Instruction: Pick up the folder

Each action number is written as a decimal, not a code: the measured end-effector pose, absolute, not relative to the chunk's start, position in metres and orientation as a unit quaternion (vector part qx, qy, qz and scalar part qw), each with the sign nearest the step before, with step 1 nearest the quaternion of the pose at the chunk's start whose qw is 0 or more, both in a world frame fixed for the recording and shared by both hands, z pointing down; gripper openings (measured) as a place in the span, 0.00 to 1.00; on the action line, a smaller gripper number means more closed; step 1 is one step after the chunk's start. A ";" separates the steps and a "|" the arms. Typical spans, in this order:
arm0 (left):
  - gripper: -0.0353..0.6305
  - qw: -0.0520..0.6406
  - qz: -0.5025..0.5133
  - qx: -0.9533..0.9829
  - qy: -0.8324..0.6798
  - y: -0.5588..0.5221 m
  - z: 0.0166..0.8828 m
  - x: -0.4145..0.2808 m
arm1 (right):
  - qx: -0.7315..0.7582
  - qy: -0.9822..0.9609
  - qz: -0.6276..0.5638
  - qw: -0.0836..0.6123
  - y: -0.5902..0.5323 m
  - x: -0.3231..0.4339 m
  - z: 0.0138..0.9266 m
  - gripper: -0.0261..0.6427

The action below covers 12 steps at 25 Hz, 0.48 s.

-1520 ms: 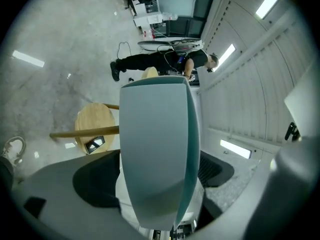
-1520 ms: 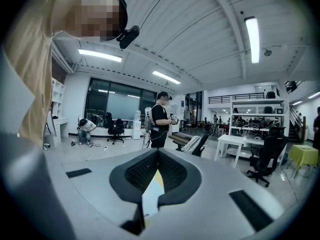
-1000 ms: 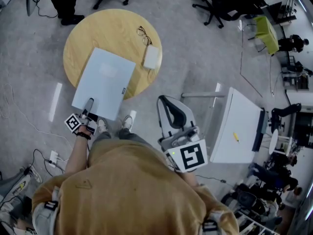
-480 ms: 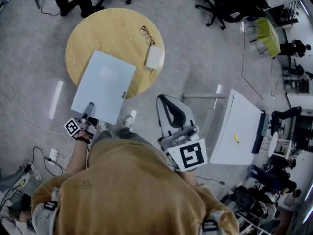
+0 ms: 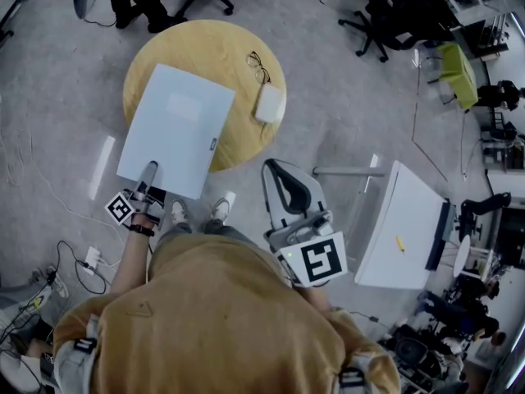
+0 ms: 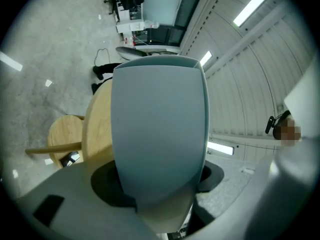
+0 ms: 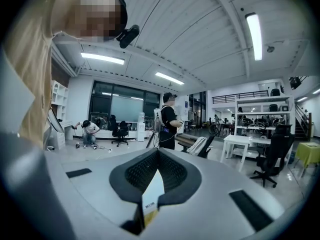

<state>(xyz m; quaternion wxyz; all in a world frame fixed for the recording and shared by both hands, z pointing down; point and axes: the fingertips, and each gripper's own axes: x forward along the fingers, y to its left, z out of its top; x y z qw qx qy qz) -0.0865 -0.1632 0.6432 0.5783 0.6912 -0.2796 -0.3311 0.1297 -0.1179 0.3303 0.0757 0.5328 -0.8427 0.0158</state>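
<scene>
Over round wooden tabletop (image 5: 189,43): pinching folder (image 5: 176,125) by its near edge with left tongs (image 5: 149,171), just closed onto it; raised above tabletop's near rim since a second ago. Holding right tongs (image 5: 277,171) pressed together, right of tabletop.

2 tables are in view: 1 round wooden table (image 5: 156,52) and 1 white rectangular table (image 5: 406,212). There are 1 pale grey-blue rectangular folder (image 5: 176,130), 1 pair of thin black-framed glasses (image 5: 259,66), 1 small white rectangular case (image 5: 270,103) and 1 small yellow object (image 5: 399,243). 2 grey grippers show, the left gripper (image 5: 149,172) and the right gripper (image 5: 276,171), each with 1 black-and-white marker cube (image 5: 321,261).
</scene>
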 end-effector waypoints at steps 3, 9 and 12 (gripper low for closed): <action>0.47 0.551 -0.343 0.708 -0.278 -0.174 0.610 -0.088 | 0.530 -0.845 0.014 0.069 -0.116 0.128 0.328 0.04; 0.47 0.487 -0.372 0.739 -0.281 -0.195 0.530 -0.094 | 0.526 -0.848 0.007 0.054 -0.115 0.128 0.319 0.04; 0.47 0.450 -0.390 0.753 -0.280 -0.200 0.485 -0.096 | 0.518 -0.854 0.002 0.057 -0.109 0.133 0.323 0.04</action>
